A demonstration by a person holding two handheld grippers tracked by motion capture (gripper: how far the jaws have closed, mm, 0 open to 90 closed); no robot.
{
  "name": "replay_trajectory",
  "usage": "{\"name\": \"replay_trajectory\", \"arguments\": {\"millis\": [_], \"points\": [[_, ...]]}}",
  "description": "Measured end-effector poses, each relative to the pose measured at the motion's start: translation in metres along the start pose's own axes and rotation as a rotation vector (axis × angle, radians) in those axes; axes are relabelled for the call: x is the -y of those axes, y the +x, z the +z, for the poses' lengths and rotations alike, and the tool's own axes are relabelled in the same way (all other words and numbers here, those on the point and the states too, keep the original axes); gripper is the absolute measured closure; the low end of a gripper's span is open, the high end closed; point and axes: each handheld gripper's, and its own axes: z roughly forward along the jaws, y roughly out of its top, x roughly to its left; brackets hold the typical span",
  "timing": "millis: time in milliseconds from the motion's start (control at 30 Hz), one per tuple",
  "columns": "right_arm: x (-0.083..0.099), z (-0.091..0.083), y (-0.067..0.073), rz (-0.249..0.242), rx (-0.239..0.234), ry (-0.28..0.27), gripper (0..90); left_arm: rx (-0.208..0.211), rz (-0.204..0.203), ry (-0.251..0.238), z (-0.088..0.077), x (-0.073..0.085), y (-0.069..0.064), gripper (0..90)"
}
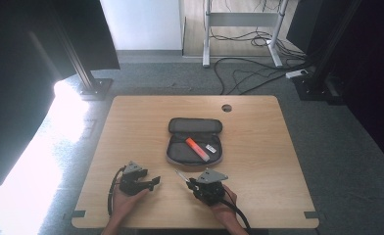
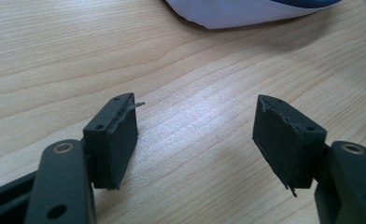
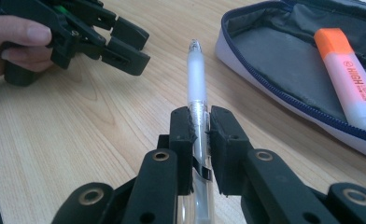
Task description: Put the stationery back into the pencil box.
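A clear plastic pen (image 3: 197, 86) sticks out forward from my right gripper (image 3: 200, 122), whose pads are shut on its barrel. In the high view the same pen (image 1: 181, 176) points toward the open grey pencil case (image 1: 180, 154) from my right gripper (image 1: 190, 184), just off the case's near edge. An orange highlighter (image 1: 197, 149) and a small white eraser (image 1: 210, 147) lie inside the case. The highlighter (image 3: 351, 88) also lies in the case (image 3: 274, 51) at the right of the right gripper view. My left gripper (image 1: 155, 182) rests on the table to the left, jaws apart over bare wood (image 2: 195, 135).
The wooden table (image 1: 131, 127) has a round cable hole (image 1: 226, 107) at the back. Cables and desk legs sit on the floor beyond it. A bright patch of light falls on the floor at the left. The case's white edge (image 2: 246, 11) lies ahead of my left gripper.
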Motion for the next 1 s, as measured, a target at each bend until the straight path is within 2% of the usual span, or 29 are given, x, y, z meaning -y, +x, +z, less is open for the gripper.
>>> {"name": "replay_trajectory", "arguments": {"millis": [533,1000], "points": [[-0.012,0.006,-0.003,-0.009,-0.006,-0.018,78.8,0.003,-0.004,-0.001,0.0,0.0,0.0,31.2],[-0.022,0.009,-0.016,0.004,0.012,-0.029,78.8,0.005,-0.006,-0.001,0.0,0.0,0.001,31.2]]}}
